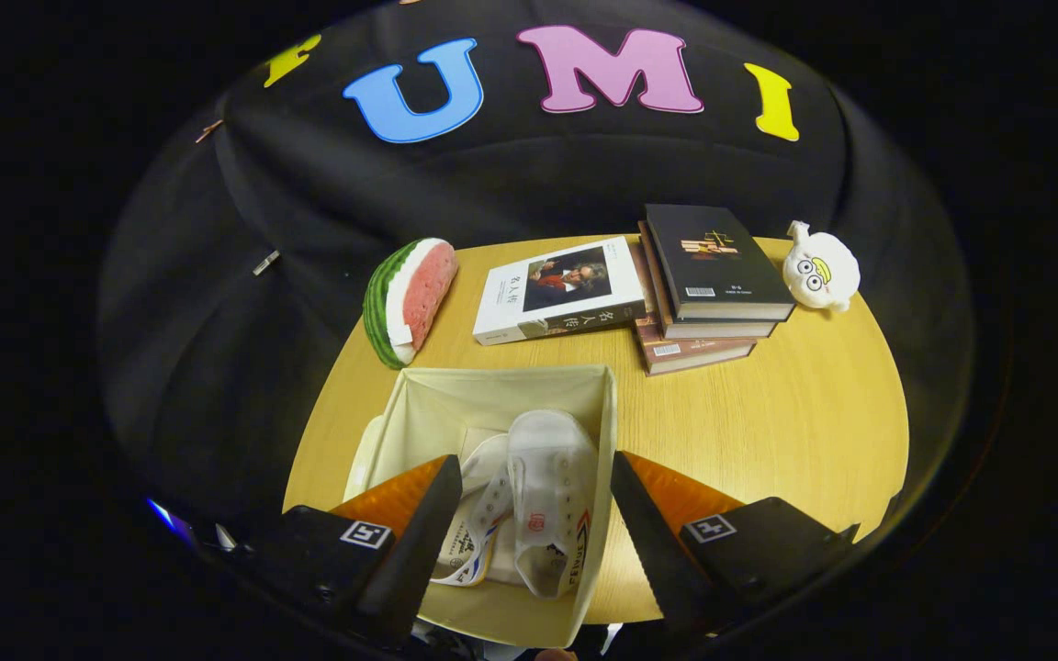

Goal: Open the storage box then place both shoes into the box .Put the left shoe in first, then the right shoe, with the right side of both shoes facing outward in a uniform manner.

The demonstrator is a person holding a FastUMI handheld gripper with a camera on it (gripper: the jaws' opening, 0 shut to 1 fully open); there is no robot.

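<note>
Round wood table w/ books, box of shoes; tool spread, empty, above.

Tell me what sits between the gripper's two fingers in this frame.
In the gripper view, the open gripper hovers over the open storage box. Between its fingers lies a white shoe, inside the box, with a second shoe beside it.
</note>
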